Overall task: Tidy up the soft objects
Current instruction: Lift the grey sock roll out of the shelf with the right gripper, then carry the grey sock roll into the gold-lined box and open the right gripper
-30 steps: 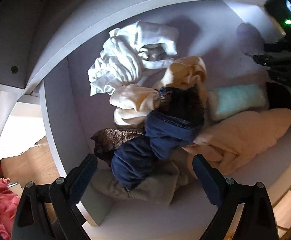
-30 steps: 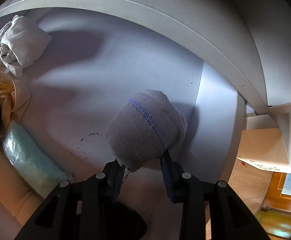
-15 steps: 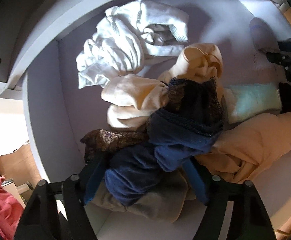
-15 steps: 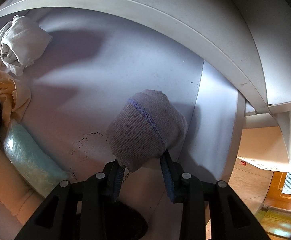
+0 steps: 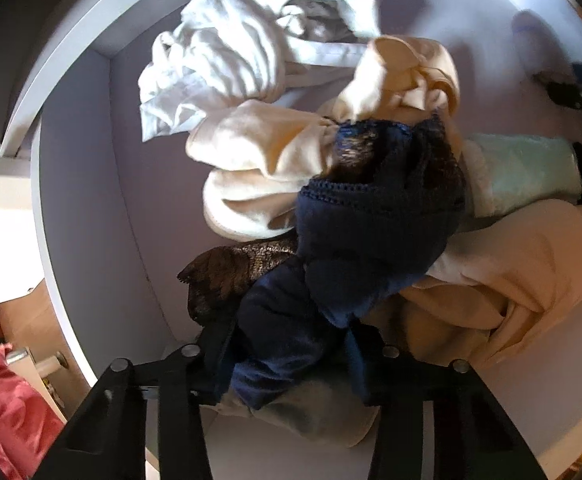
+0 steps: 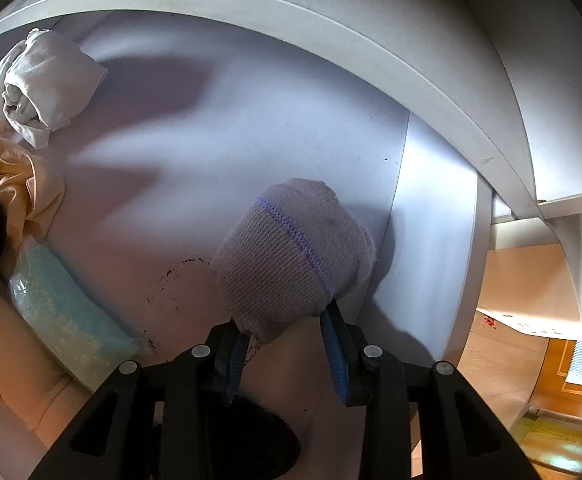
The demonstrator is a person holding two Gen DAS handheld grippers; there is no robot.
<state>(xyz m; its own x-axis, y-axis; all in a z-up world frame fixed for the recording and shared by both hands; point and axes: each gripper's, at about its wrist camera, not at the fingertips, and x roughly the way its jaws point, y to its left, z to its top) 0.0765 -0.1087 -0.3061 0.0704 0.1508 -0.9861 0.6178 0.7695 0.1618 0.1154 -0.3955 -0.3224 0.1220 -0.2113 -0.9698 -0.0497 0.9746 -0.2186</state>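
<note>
Left tool (image 5: pixel 291 356) points down into the clothes pile, jaws closing, dark navy garment (image 5: pixel 371 240) bunched between them; the pads look pressed into the fabric on both sides. Navy garment lies on top of the heap, draped over a brown lace piece (image 5: pixel 231 276) and a grey-beige cloth (image 5: pixel 315 416) at the near edge. Behind it: cream garment (image 5: pixel 267 156), then crumpled white shirt (image 5: pixel 247 48) toward the back wall. To the side: pale green folded cloth (image 5: pixel 527 172) and a large peach garment (image 5: pixel 531 272), touching each other. All sit on the white shelf (image 5: pixel 151 184) inside a white cabinet compartment.

Right tool (image 6: pixel 287 340) nearly pressed together, pinching the lower edge of a lilac knitted sock (image 6: pixel 291 252) with a purple stitched line. Sock stands bunched above the shelf floor, near the right side panel (image 6: pixel 435 248), well apart from the pile. Dark speckled marks (image 6: pixel 171 288) on the shelf beside the sock. Pile's edge shows at far left in this view: white shirt, cream garment, green cloth.
</note>
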